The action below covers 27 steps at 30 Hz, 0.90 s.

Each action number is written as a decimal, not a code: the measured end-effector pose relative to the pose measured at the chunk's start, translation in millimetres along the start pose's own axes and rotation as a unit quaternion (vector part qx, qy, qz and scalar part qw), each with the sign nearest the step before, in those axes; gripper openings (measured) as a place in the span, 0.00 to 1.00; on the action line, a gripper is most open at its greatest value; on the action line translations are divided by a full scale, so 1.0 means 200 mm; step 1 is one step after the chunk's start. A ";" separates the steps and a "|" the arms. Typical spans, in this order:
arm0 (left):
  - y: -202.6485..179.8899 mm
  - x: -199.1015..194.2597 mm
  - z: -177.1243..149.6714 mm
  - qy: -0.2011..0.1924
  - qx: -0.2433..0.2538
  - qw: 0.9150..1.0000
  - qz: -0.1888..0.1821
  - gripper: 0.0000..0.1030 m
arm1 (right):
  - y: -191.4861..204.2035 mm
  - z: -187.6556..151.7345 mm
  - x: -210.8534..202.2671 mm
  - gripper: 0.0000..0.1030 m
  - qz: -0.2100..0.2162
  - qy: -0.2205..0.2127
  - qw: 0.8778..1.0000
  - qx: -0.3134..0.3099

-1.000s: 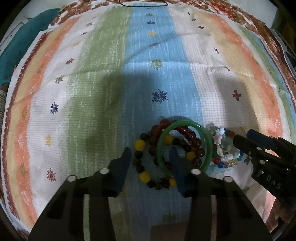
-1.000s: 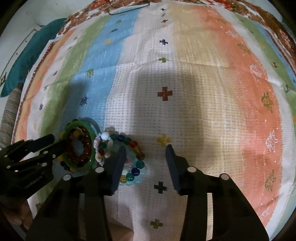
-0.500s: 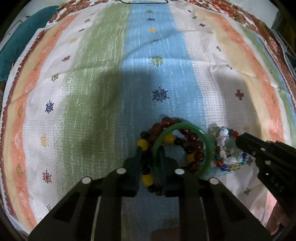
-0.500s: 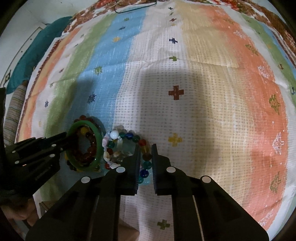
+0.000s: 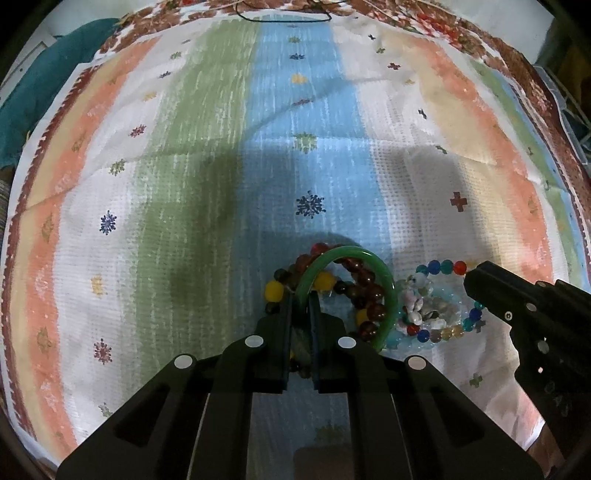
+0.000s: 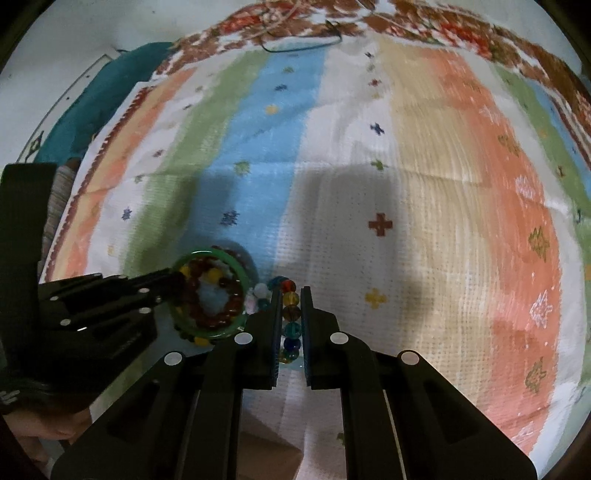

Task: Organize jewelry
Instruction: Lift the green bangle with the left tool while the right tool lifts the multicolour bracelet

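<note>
A green bangle (image 5: 373,263) lies over a dark red and yellow bead bracelet (image 5: 365,288) on the striped cloth. My left gripper (image 5: 301,299) is shut on the bangle's left rim. Beside it to the right lies a multicoloured glass bead bracelet (image 5: 445,266) with a shell and pale bead bracelet (image 5: 417,299) inside it. My right gripper (image 6: 290,295) is shut on the multicoloured bead bracelet (image 6: 291,314). In the right wrist view the green bangle (image 6: 221,254) and my left gripper (image 6: 173,282) are at the left. In the left wrist view the right gripper (image 5: 476,275) comes in from the right.
The striped woven cloth (image 5: 184,184) covers the whole surface. A thin dark cord (image 5: 284,20) lies at its far edge. A teal cushion (image 5: 40,85) sits beyond the cloth at far left; it also shows in the right wrist view (image 6: 103,96).
Both grippers went from open to shut. The left closed on the green bangle's rim, the right closed on the multicoloured bead bracelet. Both views have moved slightly forward.
</note>
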<state>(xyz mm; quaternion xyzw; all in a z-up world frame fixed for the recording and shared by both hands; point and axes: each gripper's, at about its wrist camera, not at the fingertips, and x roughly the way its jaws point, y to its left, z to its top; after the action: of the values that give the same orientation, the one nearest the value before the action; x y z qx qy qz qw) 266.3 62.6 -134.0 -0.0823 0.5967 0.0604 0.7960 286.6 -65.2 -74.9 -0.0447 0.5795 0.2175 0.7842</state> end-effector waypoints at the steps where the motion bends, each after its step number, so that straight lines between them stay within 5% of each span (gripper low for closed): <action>1: 0.00 -0.01 0.00 -0.002 0.001 1.000 0.000 0.07 | 0.01 0.00 -0.01 0.10 -0.001 -0.003 1.000 -0.004; 27: 0.02 -0.22 -0.07 -0.038 -0.012 0.999 -0.013 0.08 | 0.13 -0.05 -0.29 0.10 0.010 -0.051 0.998 -0.028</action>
<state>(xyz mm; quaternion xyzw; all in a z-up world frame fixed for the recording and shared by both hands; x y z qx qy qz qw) 239.5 64.5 -95.0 -0.0971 0.5641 0.0604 0.8178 255.1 -61.8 -20.0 -0.0492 0.5327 0.2433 0.8091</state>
